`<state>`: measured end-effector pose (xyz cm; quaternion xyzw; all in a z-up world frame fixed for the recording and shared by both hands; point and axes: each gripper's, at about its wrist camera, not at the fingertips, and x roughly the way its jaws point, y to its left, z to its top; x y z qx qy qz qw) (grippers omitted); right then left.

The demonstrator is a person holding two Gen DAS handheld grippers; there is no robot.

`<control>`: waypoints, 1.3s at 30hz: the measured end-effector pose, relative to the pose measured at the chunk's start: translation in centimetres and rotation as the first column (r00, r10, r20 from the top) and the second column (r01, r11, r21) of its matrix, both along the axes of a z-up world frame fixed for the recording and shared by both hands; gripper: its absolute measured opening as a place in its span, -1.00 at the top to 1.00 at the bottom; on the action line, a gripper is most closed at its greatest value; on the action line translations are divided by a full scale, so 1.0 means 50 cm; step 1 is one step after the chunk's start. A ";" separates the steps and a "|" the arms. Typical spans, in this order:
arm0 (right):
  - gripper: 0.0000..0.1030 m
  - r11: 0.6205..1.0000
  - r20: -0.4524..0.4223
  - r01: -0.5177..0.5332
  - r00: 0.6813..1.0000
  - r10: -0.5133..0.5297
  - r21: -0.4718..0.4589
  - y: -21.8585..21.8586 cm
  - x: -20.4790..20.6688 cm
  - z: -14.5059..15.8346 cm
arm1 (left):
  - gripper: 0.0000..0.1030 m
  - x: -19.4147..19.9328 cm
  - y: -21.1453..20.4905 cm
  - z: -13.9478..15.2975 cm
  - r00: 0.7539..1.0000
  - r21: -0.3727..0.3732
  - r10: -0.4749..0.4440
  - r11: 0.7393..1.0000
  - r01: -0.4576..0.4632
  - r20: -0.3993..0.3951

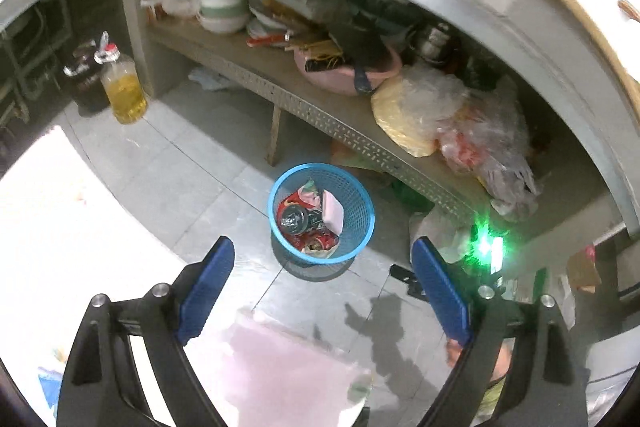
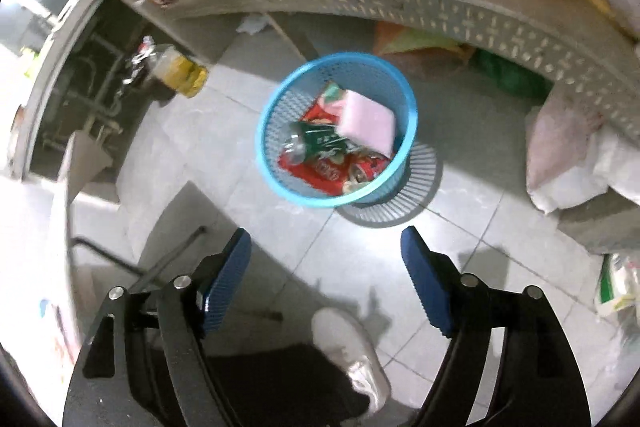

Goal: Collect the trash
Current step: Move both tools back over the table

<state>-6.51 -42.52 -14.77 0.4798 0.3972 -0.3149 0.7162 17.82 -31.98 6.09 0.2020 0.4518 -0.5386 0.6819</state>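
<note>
In the left wrist view, the left gripper [image 1: 322, 291] is seen released, its blue pads spread wide with nothing between them, held above the tiled floor [image 1: 192, 163]. Ahead of it, a blue mesh wastebasket [image 1: 321, 213] stands on the floor just in front of a low perforated shelf [image 1: 320, 115]. Inside the basket, a crushed can [image 1: 294, 219], red wrappers [image 1: 320, 239] and a pale pink packet [image 1: 334, 211] are already lodged. The shelf is loaded with bowls [image 1: 224, 5], a pink basin [image 1: 348, 75] and plastic bags [image 1: 452, 115]; a bottle of yellow oil [image 1: 124, 91] stands at the left. A pale pink sheet [image 1: 276, 367] is visible on the floor below the gripper; whether it is trash cannot be told. In the right wrist view, the right gripper [image 2: 326, 277] is likewise shown released and empty, poised over the floor short of the same wastebasket [image 2: 336, 129], where the can [image 2: 298, 145], wrappers [image 2: 324, 167] and pink packet [image 2: 366, 125] lie together. A white shoe [image 2: 352, 351] is seen beneath it. The collecting is judged well advanced, since several items are binned and neither gripper carries anything; a green-and-white package [image 2: 618, 287] at the right edge may be left, though this is uncertain.
</note>
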 end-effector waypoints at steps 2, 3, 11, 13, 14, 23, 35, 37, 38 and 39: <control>-0.53 1.000 0.024 -0.021 0.999 0.021 -0.019 0.024 -0.006 0.034 | -0.71 -0.009 0.052 0.019 1.000 -0.024 0.008 1.000 -0.008 0.002; -0.55 0.999 0.041 -0.037 0.998 0.038 -0.032 0.039 -0.006 0.056 | -0.71 -0.010 0.075 0.024 1.000 -0.033 0.016 0.999 -0.016 0.003; -0.61 0.977 0.150 -0.155 0.973 0.177 -0.143 0.133 0.029 0.185 | -0.71 -0.016 0.323 0.048 0.983 -0.092 0.175 0.981 -0.169 0.056; -0.61 0.969 0.171 -0.189 0.961 0.216 -0.161 0.152 0.050 0.207 | -0.71 -0.013 0.382 0.054 0.975 -0.121 0.214 0.971 -0.206 0.059; -0.61 0.965 0.182 -0.203 0.955 0.233 -0.167 0.162 0.058 0.215 | -0.71 -0.011 0.413 0.055 0.969 -0.133 0.239 0.964 -0.230 0.059; -0.61 0.914 0.209 -0.354 0.896 0.392 -0.198 0.249 0.160 0.255 | -0.71 0.004 0.599 0.027 0.902 -0.165 0.431 0.892 -0.421 0.028; -0.61 0.834 0.263 -0.521 0.791 0.552 -0.182 0.364 0.257 0.278 | -0.71 -0.026 0.780 -0.043 0.793 -0.125 0.608 0.791 -0.599 0.045; -0.61 0.822 0.263 -0.541 0.779 0.569 -0.176 0.381 0.267 0.282 | -0.71 -0.026 0.796 -0.053 0.779 -0.123 0.625 0.778 -0.616 0.045; -0.61 0.813 0.260 -0.554 0.771 0.582 -0.179 0.393 0.274 0.284 | -0.71 -0.025 0.796 -0.054 0.776 -0.123 0.628 0.775 -0.620 0.047; -0.61 0.807 0.258 -0.563 0.765 0.591 -0.181 0.399 0.279 0.286 | -0.71 -0.023 0.802 -0.058 0.771 -0.125 0.634 0.771 -0.625 0.054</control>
